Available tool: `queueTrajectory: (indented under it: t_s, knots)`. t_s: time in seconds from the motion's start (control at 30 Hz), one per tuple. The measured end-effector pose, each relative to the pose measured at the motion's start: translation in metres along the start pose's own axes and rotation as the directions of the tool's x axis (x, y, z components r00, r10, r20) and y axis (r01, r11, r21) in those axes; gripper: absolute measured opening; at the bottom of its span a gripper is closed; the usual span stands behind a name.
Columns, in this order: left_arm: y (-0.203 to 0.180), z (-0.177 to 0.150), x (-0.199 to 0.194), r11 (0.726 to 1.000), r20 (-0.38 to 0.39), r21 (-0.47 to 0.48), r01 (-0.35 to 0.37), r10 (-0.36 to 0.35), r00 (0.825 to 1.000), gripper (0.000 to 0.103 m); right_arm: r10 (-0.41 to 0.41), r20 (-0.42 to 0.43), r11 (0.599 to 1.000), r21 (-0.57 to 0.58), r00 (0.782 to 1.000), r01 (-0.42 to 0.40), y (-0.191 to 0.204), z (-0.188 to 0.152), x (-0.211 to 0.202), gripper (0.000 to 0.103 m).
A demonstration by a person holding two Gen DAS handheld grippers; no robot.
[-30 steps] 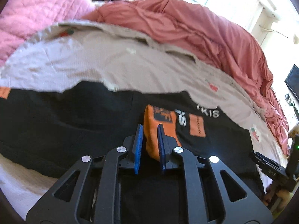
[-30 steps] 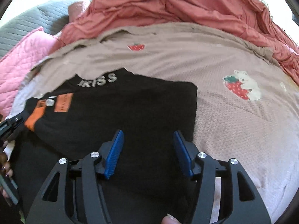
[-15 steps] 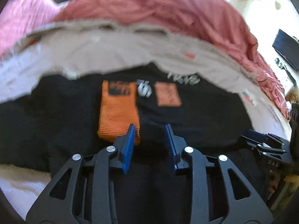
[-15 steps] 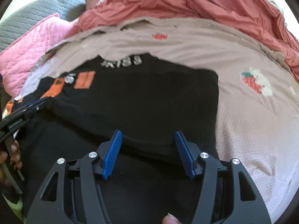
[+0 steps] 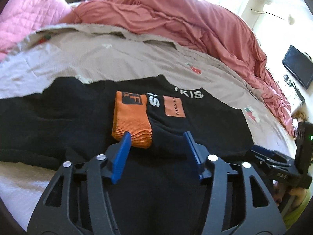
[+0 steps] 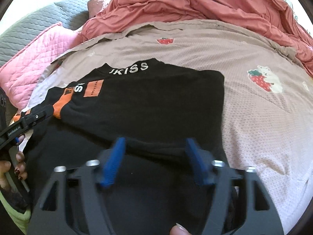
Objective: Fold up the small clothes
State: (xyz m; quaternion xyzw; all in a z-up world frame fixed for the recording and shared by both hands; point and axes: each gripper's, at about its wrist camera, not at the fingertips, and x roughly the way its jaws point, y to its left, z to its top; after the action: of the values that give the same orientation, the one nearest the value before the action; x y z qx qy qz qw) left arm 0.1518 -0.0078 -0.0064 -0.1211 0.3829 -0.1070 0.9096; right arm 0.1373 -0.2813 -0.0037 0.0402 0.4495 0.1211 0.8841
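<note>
A black top (image 5: 58, 121) with white lettering and orange patches lies partly folded on the bed. Its orange sleeve cuff (image 5: 131, 121) rests flat on the black cloth. My left gripper (image 5: 157, 135) hovers just behind the cuff, jaws opening, pads pressing on nothing; the left fingertip (image 5: 126, 137) overlaps the cuff's near edge. In the right wrist view the black top (image 6: 156, 101) fills the middle. My right gripper (image 6: 154, 143) is over its near folded edge, jaws opening wide, blurred, with only flat cloth beneath. Each gripper shows in the other's view: right gripper (image 5: 273, 162), left gripper (image 6: 29, 119).
A beige sheet (image 6: 254, 117) with strawberry prints covers the bed under the top. A rumpled red duvet (image 5: 195, 23) is heaped along the far side, with a pink quilted pillow (image 6: 33, 64) at the far left. A hand (image 6: 17, 166) holds the left tool.
The left gripper let go of the orange cuff, which now lies flat on the black top, and its jaws spread apart. The right gripper's jaws widened too.
</note>
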Motion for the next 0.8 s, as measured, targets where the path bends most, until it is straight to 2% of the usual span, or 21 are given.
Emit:
queueTrajectory:
  t_s: [0.23, 0.33, 0.43, 0.8]
  knots:
    - [-0.005, -0.009, -0.026, 0.998, 0.055, 0.046, -0.048, 0.045, 0.997, 0.074, 0.020, 0.040, 1.000, 0.003, 0.999, -0.020, 0.003, 0.001, -0.020, 0.079]
    - [-0.004, -0.010, -0.037, 0.997, 0.074, 0.044, -0.069, 0.066, 0.995, 0.083, 0.027, 0.063, 1.000, 0.001, 0.998, -0.027, 0.007, 0.002, -0.028, 0.090]
    - [-0.006, -0.012, -0.048, 0.993, 0.093, 0.056, -0.099, 0.094, 0.991, 0.093, 0.023, 0.081, 1.000, -0.003, 0.996, -0.023, 0.012, 0.003, -0.036, 0.095]
    - [0.003, -0.015, -0.079, 0.977, 0.111, 0.059, -0.203, 0.196, 0.974, 0.093, 0.061, 0.138, 0.998, -0.043, 0.989, -0.056, 0.043, 0.003, -0.060, 0.097]
